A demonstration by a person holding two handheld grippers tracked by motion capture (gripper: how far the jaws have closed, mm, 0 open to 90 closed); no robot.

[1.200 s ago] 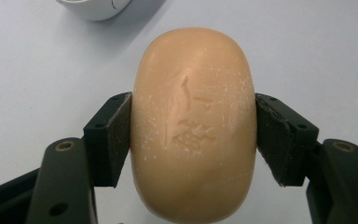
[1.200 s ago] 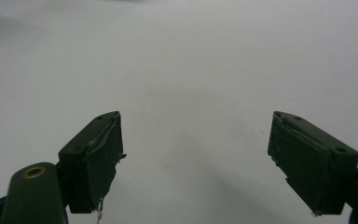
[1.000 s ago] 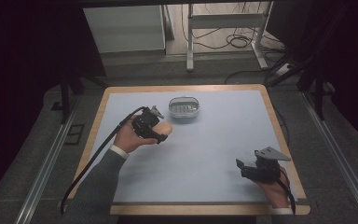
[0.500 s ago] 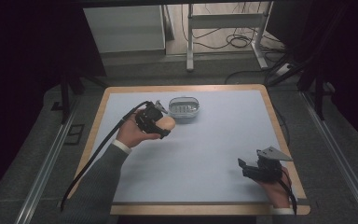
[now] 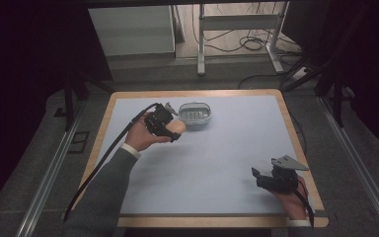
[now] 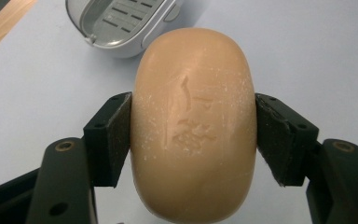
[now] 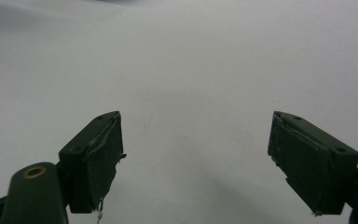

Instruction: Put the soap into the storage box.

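1. Now table (image 5: 227, 163): pale blue top with wooden rim, mostly bare
2. Left gripper (image 5: 173, 131): carried farther toward the back of the table than a second ago, now just beside the soap dish, jaws clamped on the soap's two long sides
3. Right gripper (image 5: 264, 178): parked near the front right corner, same spot as a second ago, jaws spread wide over bare table with nothing between them (image 7: 193, 158)
4. Soap dish (image 5: 195, 114): grey, slotted tray inside, sitting at the back centre of the table, empty; seen just beyond the soap in the left gripper view (image 6: 121, 23)
5. Soap (image 6: 193, 126): tan oval bar with a stamped mark, held off the table and short of the dish, not yet over it
6. Meaning of the shift, as a judgement: carry nearly done; remaining, a short move over the tray, then lowering and release
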